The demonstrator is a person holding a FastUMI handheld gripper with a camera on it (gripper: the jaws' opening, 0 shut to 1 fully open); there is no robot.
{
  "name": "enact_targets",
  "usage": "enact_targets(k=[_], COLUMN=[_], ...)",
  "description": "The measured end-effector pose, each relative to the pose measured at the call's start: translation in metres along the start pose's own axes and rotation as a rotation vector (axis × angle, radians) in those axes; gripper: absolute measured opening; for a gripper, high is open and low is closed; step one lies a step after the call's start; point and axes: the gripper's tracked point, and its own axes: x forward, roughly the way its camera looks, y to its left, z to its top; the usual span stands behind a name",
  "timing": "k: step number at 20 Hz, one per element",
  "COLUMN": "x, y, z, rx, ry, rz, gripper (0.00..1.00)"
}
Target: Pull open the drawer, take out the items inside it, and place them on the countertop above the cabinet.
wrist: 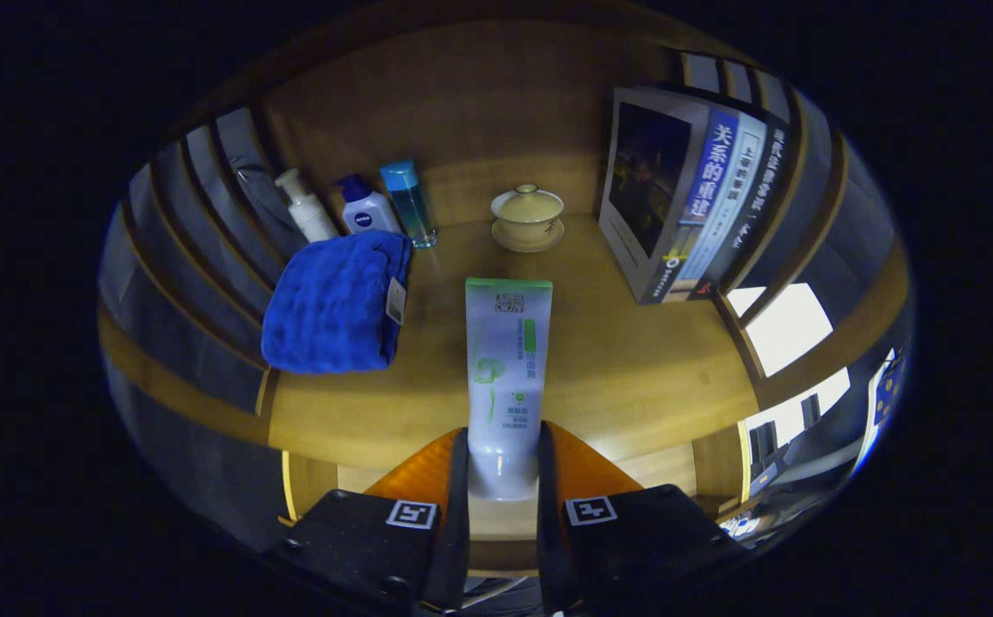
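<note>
We see the tube (506, 368) gripped at its cap end between the two fingers of the tool (502, 467), both fingers pressing on it, so the tool is clenched on the tube. Its long axis runs straight ahead from the fingers, in line with them, with the green-edged flat end pointing away toward the back of the counter (633, 368). The tube reaches out over the wooden counter, and we cannot tell whether its far end is touching the surface or hanging just above it. We judge that the coming move turns on that line: the tube lies dead ahead of the tool, so setting it down means lowering it along its length onto the bare wood in front, then letting go. Left of the tube, near but apart from it, lies a folded blue towel (333, 304), and behind the towel stand three bottles: a white pump bottle (306, 207), a blue-capped lotion bottle (366, 210) and a clear blue bottle (409, 204). Beyond the tube's far end, well apart, sits a lidded cup (528, 216) on a saucer. To the right, books (693, 197) lean upright against the slatted side. The strip ahead of the tube looks free enough for a clean release.
</note>
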Motion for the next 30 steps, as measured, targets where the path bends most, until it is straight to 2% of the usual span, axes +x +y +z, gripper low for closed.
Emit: enact_targets(k=[7, 14, 20, 23, 28, 29, 30], x=[0.044, 0.051, 0.048, 0.039, 0.015, 0.007, -0.001], y=[0.003, -0.019, -0.024, -0.026, -0.023, -0.023, -0.025], z=[0.012, 0.008, 0.0, -0.001, -0.012, -0.013, -0.012], rx=[-0.013, -0.004, 0.006, 0.0, -0.045, -0.056, -0.067], ry=[0.007, -0.001, -0.021, -0.064, -0.191, -0.23, -0.272], rz=[-0.028, -0.085, -0.092, -0.093, -0.103, -0.109, -0.12], gripper=[0.42, 0.49, 0.54, 0.61, 0.95, 1.0, 1.0])
